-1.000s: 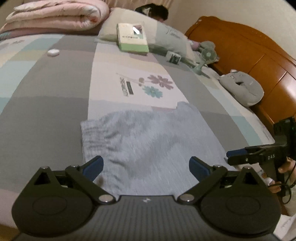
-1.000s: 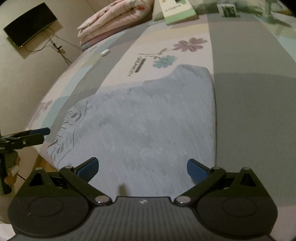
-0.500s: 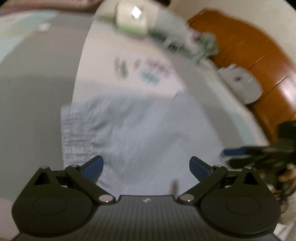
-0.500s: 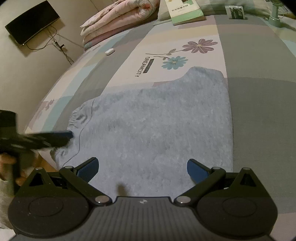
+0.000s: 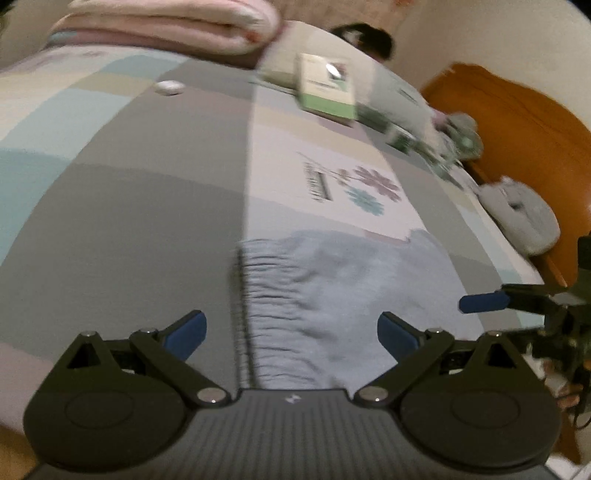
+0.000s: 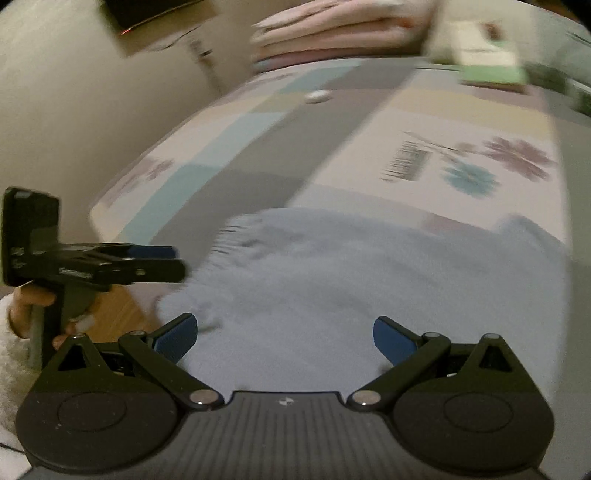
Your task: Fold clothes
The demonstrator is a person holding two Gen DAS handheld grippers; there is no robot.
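A light blue-grey garment (image 5: pixel 332 295) with a gathered elastic waistband (image 5: pixel 255 280) lies flat on the patchwork bedspread (image 5: pixel 147 221). My left gripper (image 5: pixel 291 330) hovers open over the waistband end, nothing between its blue fingertips. The right gripper (image 6: pixel 284 336) is open too, just above the garment (image 6: pixel 351 284) near its front edge. Each gripper shows in the other's view: the right one (image 5: pixel 484 302) at the right edge, the left one (image 6: pixel 155 258) at the left beside the waistband corner, held by a hand. Both views are motion-blurred.
Folded pink quilts (image 5: pixel 166 26) and a pillow with a green-edged box (image 5: pixel 327 88) sit at the head of the bed. A small white object (image 5: pixel 170 87) lies on a grey patch. A grey cushion (image 5: pixel 521 218) rests by the wooden bed frame (image 5: pixel 517 129). Floor shows past the bed's left corner (image 6: pixel 118 317).
Both grippers have swung leftward over the garment and stay open. The left gripper now sits over the waistband end; in the right view it has risen beside the waistband corner.
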